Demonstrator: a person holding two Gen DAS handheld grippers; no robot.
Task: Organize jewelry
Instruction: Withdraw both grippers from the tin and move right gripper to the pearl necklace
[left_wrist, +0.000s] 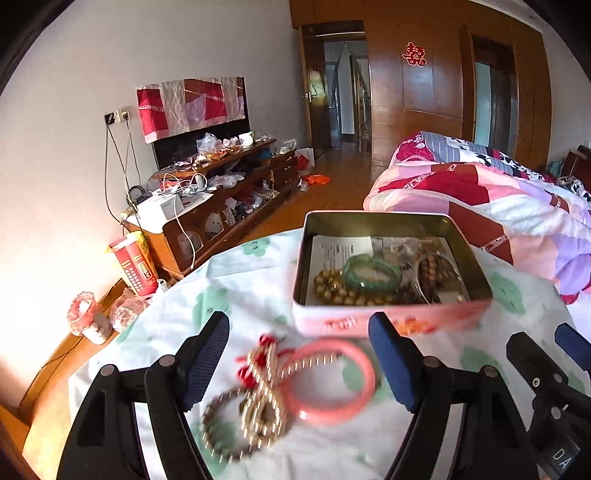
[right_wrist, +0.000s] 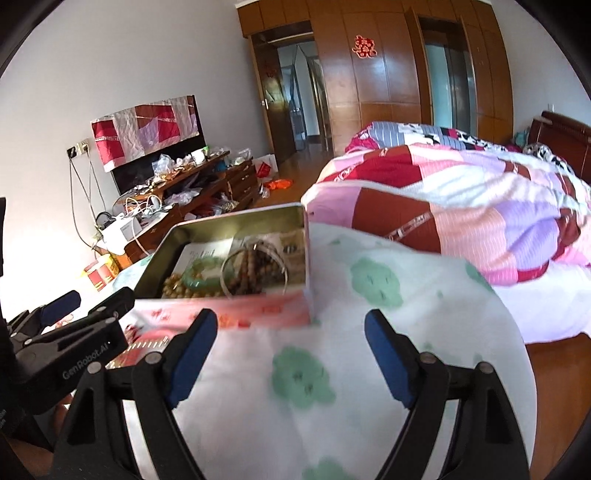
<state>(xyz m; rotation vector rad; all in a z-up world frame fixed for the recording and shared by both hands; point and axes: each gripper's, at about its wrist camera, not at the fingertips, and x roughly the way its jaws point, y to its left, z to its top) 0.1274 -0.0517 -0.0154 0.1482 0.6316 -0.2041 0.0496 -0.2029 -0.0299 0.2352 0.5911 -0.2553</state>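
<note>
An open tin box (left_wrist: 391, 317) with a pink outside stands on a cloth-covered table (left_wrist: 236, 280). It holds a green bangle (left_wrist: 371, 275), gold beads (left_wrist: 332, 288), brown bead strings (left_wrist: 436, 277) and a paper. On the cloth in front of it lie a pink bangle (left_wrist: 328, 380), a gold bead piece with red knots (left_wrist: 262, 398) and a beaded bracelet (left_wrist: 218, 424). My left gripper (left_wrist: 299, 362) is open just above these loose pieces. My right gripper (right_wrist: 291, 354) is open and empty over bare cloth, right of the box (right_wrist: 221, 310).
The table edge falls away on the left toward a low wooden cabinet (left_wrist: 221, 199) crowded with cables and clutter. A bed with a patchwork quilt (left_wrist: 498, 206) lies close behind the table on the right. The left gripper's body (right_wrist: 66, 343) shows at the right view's left edge.
</note>
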